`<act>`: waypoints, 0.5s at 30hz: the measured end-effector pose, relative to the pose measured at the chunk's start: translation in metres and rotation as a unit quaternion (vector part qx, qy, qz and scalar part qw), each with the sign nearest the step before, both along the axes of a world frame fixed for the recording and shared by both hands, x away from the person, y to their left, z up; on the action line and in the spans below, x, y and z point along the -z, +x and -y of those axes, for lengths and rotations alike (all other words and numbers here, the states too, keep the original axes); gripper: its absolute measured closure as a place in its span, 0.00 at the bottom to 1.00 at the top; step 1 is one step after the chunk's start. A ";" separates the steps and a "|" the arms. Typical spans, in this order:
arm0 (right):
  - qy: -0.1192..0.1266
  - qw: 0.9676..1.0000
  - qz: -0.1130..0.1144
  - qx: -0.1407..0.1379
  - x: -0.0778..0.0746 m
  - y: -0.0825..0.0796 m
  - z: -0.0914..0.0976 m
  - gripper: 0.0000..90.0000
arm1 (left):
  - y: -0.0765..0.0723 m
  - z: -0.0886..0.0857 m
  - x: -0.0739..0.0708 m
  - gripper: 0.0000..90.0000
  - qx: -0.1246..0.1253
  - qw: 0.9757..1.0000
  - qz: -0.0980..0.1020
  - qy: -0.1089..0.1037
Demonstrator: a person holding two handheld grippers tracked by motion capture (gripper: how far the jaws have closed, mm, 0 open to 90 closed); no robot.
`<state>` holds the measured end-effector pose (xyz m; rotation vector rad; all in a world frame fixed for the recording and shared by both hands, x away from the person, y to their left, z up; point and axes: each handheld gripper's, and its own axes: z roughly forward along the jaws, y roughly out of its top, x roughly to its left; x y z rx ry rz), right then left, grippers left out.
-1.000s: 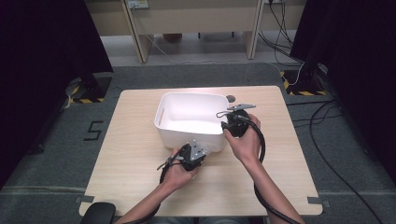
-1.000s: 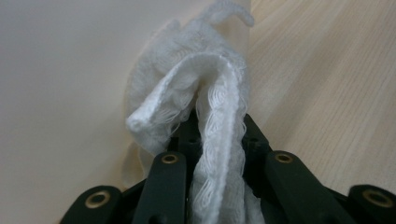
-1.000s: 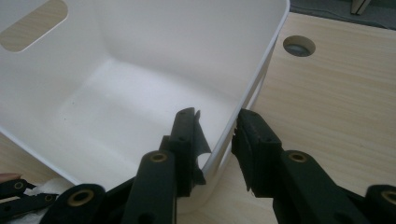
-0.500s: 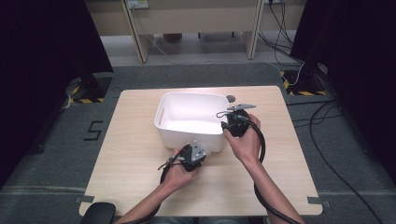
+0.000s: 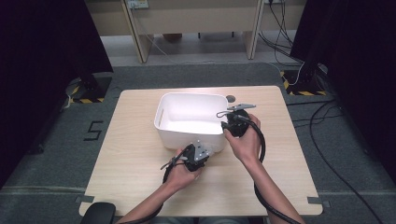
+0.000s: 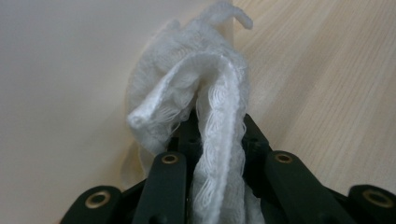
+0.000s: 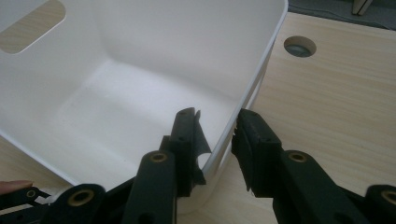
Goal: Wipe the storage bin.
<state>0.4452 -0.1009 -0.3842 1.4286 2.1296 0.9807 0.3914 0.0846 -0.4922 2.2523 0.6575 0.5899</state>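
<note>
A white plastic tub (image 5: 187, 96) stands on the wooden table (image 5: 135, 158). My left gripper (image 5: 208, 151) is at the tub's near right corner, shut on a white knitted cloth (image 6: 205, 88). The cloth (image 5: 214, 150) is pressed against the tub's outer wall (image 6: 60, 93). My right gripper (image 5: 224, 126) straddles the tub's right rim (image 7: 261, 70), one jaw inside and one outside, and in the right gripper view the gripper (image 7: 217, 128) pinches that wall. The tub's inside (image 7: 116, 107) looks bare.
A round cable hole (image 5: 230, 98) sits in the table just behind the tub's right side. The tub has a handle cutout (image 7: 31, 18) in its far wall. Bare tabletop lies to the left, right and front. Dark curtains and cables surround the table.
</note>
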 end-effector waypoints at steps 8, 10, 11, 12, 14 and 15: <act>0.000 1.000 0.000 0.001 0.000 0.000 0.000 0.77 | -0.002 0.000 -0.012 0.84 0.002 1.000 0.010 -0.011; 0.000 1.000 0.000 0.001 0.000 0.000 0.000 0.77 | -0.002 0.000 -0.015 0.84 0.002 1.000 0.010 -0.016; 0.001 1.000 0.001 0.001 0.000 0.000 0.000 0.77 | -0.003 0.000 -0.017 0.84 0.002 1.000 0.011 -0.017; 0.001 1.000 0.001 0.001 0.000 0.000 0.000 0.77 | -0.003 0.000 -0.018 0.84 0.003 1.000 0.012 -0.019; 0.000 1.000 0.001 0.001 0.000 0.000 0.000 0.77 | -0.003 -0.001 -0.021 0.84 0.003 1.000 0.014 -0.022; 0.000 1.000 0.001 0.001 0.000 0.000 0.000 0.77 | -0.004 -0.001 -0.023 0.84 0.002 1.000 0.015 -0.026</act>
